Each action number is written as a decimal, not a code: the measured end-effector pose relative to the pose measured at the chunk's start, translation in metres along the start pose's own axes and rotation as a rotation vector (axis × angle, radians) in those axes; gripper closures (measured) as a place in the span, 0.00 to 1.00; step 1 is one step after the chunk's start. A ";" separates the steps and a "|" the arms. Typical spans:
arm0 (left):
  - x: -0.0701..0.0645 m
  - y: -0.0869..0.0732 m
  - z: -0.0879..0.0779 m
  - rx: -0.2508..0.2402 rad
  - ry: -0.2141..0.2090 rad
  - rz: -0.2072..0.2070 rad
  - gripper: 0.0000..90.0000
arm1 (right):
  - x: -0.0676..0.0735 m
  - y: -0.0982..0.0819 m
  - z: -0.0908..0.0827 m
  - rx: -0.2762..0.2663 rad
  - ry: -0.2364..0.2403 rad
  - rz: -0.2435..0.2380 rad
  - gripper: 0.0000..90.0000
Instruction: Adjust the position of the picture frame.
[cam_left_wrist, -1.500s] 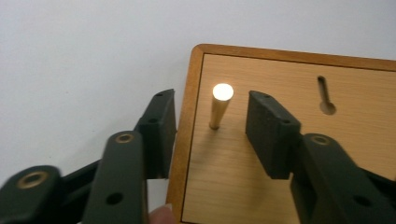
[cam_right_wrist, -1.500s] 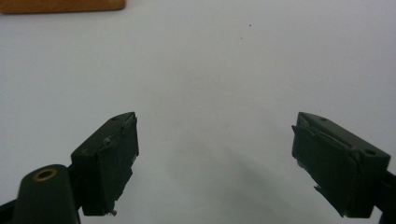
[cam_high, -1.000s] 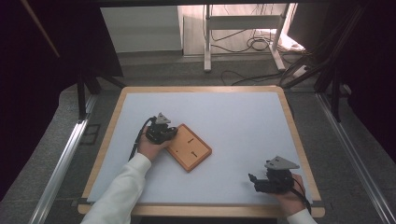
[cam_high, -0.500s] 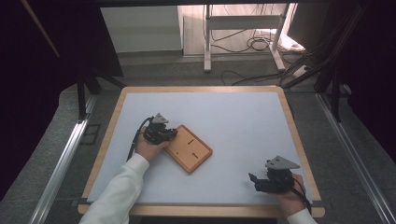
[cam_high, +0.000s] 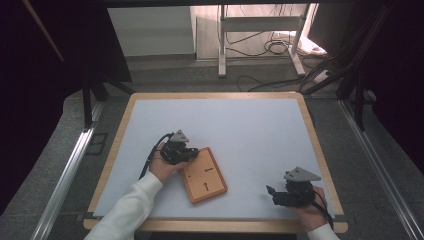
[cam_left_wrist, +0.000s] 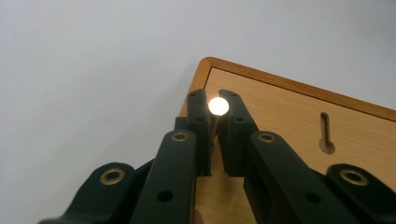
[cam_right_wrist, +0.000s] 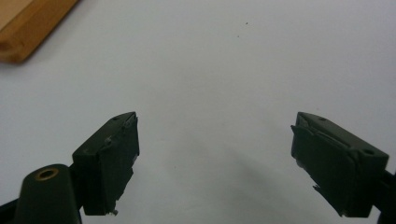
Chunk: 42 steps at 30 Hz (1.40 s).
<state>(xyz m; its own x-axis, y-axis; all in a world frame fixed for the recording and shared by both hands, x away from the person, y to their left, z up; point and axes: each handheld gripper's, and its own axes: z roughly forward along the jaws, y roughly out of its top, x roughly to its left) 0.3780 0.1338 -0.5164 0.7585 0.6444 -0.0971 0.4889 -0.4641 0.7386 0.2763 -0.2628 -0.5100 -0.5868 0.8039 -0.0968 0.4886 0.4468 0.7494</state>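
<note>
Between left gripper (cam_left_wrist: 217, 135) jaws, wooden board's (cam_left_wrist: 299, 126) rim.

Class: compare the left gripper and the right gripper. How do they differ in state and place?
The left gripper has its fingers closed on a small round-headed pin; the right gripper is open and holds nothing. The left gripper sits at the wooden board; the right gripper rests apart, near the table's front right corner. Both are black.

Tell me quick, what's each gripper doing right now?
Left gripper: shut on a small pin with a shiny round head, over the wooden board.
Right gripper: open, empty.
</note>
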 end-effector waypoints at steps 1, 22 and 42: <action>0.000 0.000 0.001 -0.001 -0.006 -0.001 0.94 | 0.000 0.000 0.000 0.001 0.001 -0.001 0.17; 0.005 -0.006 -0.025 -0.043 0.023 -0.027 0.72 | 0.000 -0.001 -0.001 0.001 0.000 -0.004 0.17; 0.014 -0.053 -0.056 0.101 0.094 -0.074 1.00 | -0.002 0.000 -0.003 -0.001 -0.009 -0.002 0.17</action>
<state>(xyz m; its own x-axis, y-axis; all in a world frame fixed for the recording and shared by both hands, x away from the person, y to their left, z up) 0.3389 0.2018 -0.5196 0.6772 0.7312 -0.0823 0.5866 -0.4690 0.6602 0.2752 -0.2655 -0.5079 -0.5819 0.8066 -0.1044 0.4864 0.4480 0.7501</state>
